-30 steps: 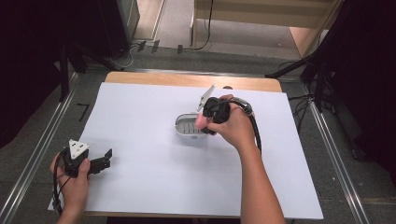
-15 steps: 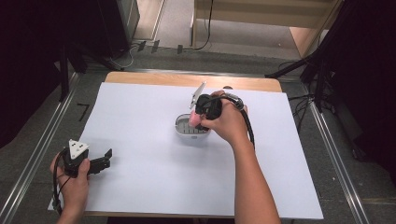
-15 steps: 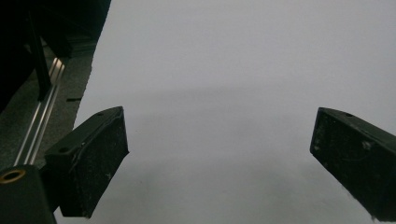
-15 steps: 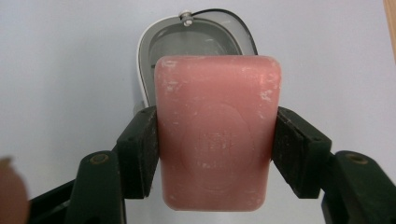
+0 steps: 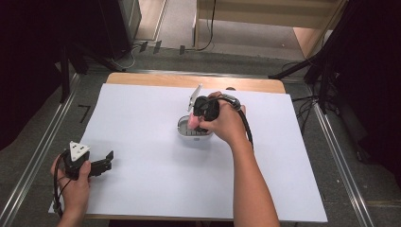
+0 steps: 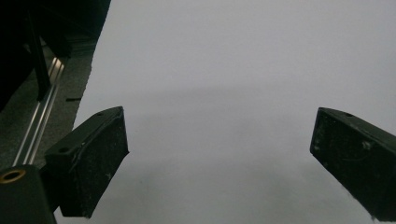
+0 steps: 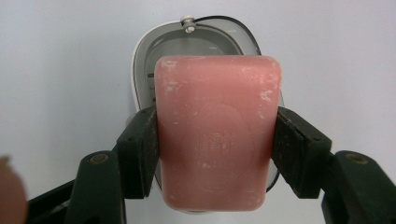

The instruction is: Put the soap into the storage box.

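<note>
Soap bar point(image 7: 217, 135), pink, just one of it, clamped by its two long sides between the jaws of the right gripper point(image 7: 217, 149). Its long axis runs straight away from that gripper's camera, far end pointing toward the hinge of the soap dish point(image 7: 140, 60) underneath. One dish, white outside and grey inside, sitting on the white sheet point(image 5: 142, 189) that covers the table. From the high view the right gripper point(image 5: 196, 124) hangs over the dish point(image 5: 194, 135) with the soap point(image 5: 193, 122) peeking out pink below it; can't tell if the bar touches the dish yet.

Two grippers total. The left gripper point(image 5: 106, 163) sits near the front left corner of the sheet, jaws spread wide with nothing between them, just bare white sheet point(image 6: 233, 93) in its own view.

Compared with a second ago, the right hand has slid a bit left over the dish, same grip on the soap. Left hand hasn't budged.
</note>
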Motion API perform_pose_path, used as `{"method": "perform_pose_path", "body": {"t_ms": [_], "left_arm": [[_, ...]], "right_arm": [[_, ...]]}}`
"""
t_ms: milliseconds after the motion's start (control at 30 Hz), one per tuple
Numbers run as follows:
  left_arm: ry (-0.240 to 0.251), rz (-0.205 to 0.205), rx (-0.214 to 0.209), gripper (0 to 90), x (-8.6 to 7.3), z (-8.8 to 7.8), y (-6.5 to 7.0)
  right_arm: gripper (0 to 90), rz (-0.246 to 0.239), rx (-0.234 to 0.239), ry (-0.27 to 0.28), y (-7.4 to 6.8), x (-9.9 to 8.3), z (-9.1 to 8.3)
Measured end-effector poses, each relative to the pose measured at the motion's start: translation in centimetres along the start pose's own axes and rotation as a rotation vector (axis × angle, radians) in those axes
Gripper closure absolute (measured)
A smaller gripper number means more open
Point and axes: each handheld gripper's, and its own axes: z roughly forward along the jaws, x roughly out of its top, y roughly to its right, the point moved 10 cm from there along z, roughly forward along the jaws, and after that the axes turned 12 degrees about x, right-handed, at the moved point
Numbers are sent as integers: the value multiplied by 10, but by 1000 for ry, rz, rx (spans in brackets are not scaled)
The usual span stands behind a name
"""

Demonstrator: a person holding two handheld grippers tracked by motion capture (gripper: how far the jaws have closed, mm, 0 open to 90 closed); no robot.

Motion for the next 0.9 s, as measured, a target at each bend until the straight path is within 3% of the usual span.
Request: {"method": "perform_pose_path", "body": {"t_ms": [200,467,567,667,833,900], "left_arm": [[0,-1,0,46,0,0,0],[0,-1,-1,47,0,0,0],[0,-2,-2,47,0,0,0],[-1,-4,-3,47,0,0,0],[-2,-4,-2,47,0,0,0],[0,-1,-1,47,0,0,0]], "right_arm": [[386,-24,2,-36,1,-2,7],[385,-55,6,-45,-1,0,13],[380,-51,31,-51,-4,0,19],[342,-36,34,9,-7,4,17],[276,10,-22,98,-8,4,6],[272,51,-13,158,-12,0,2]]}}
